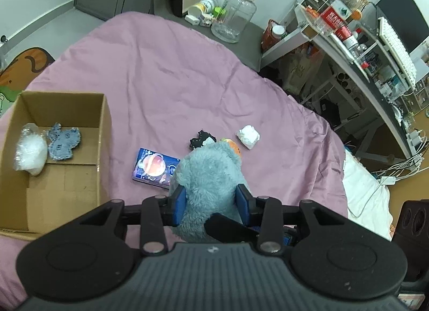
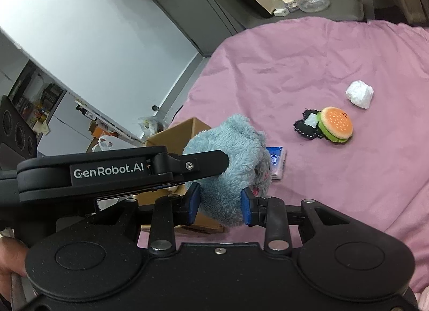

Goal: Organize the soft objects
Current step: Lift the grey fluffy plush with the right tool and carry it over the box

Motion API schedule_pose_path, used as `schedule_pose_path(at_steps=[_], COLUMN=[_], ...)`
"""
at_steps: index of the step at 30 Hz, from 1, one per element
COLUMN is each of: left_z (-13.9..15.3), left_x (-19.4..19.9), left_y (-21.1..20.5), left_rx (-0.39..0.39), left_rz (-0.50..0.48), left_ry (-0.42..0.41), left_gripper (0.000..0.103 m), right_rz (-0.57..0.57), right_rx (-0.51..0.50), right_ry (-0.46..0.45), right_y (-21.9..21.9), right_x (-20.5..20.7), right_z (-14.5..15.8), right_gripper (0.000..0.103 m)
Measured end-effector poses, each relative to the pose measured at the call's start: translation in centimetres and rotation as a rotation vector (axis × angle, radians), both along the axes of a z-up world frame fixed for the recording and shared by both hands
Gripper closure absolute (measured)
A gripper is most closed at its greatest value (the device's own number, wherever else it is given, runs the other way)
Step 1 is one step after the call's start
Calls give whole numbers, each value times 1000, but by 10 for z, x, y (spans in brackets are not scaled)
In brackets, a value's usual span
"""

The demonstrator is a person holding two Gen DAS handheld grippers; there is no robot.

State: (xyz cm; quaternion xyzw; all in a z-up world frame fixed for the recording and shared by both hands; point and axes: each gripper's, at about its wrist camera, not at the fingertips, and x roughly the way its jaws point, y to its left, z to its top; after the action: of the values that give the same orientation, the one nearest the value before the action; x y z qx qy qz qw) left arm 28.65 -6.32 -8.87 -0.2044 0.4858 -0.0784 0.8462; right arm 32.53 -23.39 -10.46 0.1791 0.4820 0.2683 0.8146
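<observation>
A fluffy grey-blue plush toy (image 1: 209,176) hangs above the pink bed cover, held from both sides. My left gripper (image 1: 211,203) is shut on it, blue pads pressed into the fur. In the right wrist view my right gripper (image 2: 221,205) is also shut on the plush toy (image 2: 230,166), with the left gripper's black finger crossing in front. An open cardboard box (image 1: 103,128) at the left holds a clear plastic bag (image 1: 29,150) and a blue knitted piece (image 1: 63,143). A burger plush (image 2: 336,124), a black felt piece (image 2: 307,125) and a white wad (image 2: 359,94) lie on the cover.
A dark blue printed box (image 1: 154,167) lies flat on the pink cover (image 1: 161,74) beside the plush. A large glass jar (image 1: 233,18) and small items stand on a grey surface behind the bed. A cluttered desk with shelves (image 1: 362,50) runs along the right. A hand (image 2: 10,260) shows at lower left.
</observation>
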Motion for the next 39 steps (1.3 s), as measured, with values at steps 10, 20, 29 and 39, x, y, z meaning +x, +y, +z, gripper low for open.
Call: schedule_pose_path(at_steps=[10,20,29,39], left_z=[22,33,30,22], left_x=[-30,-52,-68,-76], left_y=[27,59,93,129], left_rx=[-22,-33,-30,-39], left_rz=[29,51,76,110], left_ry=[-64,-91,-83,-60], left_gripper=[64,64,64,64], right_rz=[32,61,98,145], right_rx=[-14,-35,-56,-81], right_ry=[-70,-104,-104,-95], right_y=[26,58,94,131], right_x=[-23,-40,-51,-55], right_z=[27,40,40,37], right_gripper=[72,72,72,72])
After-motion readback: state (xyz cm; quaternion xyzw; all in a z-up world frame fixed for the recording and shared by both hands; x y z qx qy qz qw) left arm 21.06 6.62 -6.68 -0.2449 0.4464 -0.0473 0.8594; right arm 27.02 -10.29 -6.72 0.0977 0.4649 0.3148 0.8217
